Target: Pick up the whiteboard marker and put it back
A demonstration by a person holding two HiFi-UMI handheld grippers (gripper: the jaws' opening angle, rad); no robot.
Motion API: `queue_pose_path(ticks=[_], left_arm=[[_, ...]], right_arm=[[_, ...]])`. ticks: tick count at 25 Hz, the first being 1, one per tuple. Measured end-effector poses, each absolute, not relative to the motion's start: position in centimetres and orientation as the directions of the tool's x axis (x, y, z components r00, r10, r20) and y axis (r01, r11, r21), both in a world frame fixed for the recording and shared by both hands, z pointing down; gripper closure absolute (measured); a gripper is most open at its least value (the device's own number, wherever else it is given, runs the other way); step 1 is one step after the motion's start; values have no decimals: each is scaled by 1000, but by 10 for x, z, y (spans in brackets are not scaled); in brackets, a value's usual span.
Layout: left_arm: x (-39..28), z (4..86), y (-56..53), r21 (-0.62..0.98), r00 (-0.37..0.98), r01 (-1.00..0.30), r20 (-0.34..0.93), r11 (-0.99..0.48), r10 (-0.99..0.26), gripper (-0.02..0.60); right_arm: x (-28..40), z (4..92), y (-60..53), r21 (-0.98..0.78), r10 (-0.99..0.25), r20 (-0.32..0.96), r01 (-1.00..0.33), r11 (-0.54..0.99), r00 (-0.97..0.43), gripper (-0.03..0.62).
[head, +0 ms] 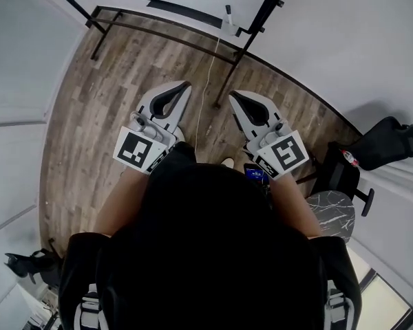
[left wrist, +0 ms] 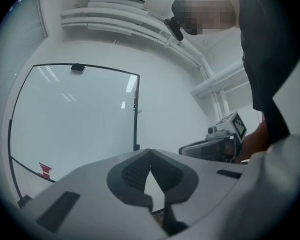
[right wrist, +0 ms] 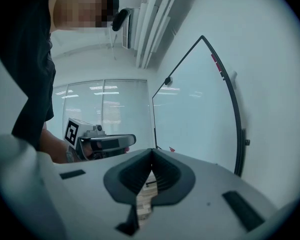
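Wood-plank floor (head: 117,81) reaches the whiteboard (left wrist: 75,119); left hand-held gripper (head: 185,86) and right hand-held gripper (head: 233,95) are both clenched, holding nothing.

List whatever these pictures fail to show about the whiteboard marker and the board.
- Whiteboard marker: unidentifiable; small pale item by the whiteboard, head view, too small.
- Board's lower edge: mostly behind the left gripper and right gripper in their own views.
- Floor at the feet: head view, blocked by the person's head.

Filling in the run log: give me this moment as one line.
phase: before pickup | left gripper: shut, empty | right gripper: shut, empty | both: side by side, facing whiteboard
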State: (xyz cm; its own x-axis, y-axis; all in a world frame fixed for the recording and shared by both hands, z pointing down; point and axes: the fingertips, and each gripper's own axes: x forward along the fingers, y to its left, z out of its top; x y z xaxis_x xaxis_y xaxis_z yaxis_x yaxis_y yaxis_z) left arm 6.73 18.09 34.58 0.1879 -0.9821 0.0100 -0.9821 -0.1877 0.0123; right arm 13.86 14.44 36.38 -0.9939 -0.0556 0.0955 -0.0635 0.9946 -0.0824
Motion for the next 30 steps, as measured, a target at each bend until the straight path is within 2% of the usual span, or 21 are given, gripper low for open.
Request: queue_pose_path(ticks=[11,17,30], left_arm=[[-44,350,156,53,319,-947,10,-318,-948,578],[-70,357,148,83,357,-931,18,-355,-934,578],[-95,365,87,88,380,-922,28,-376,-925,578]], right_arm=[[19,366,130,-74,-161,140,-173,982,-977,605],[-3,376,124,-81,-222,171,-238,968,-960,605],[-29,386,50,-98,-243,168,-261,960,-955,605]])
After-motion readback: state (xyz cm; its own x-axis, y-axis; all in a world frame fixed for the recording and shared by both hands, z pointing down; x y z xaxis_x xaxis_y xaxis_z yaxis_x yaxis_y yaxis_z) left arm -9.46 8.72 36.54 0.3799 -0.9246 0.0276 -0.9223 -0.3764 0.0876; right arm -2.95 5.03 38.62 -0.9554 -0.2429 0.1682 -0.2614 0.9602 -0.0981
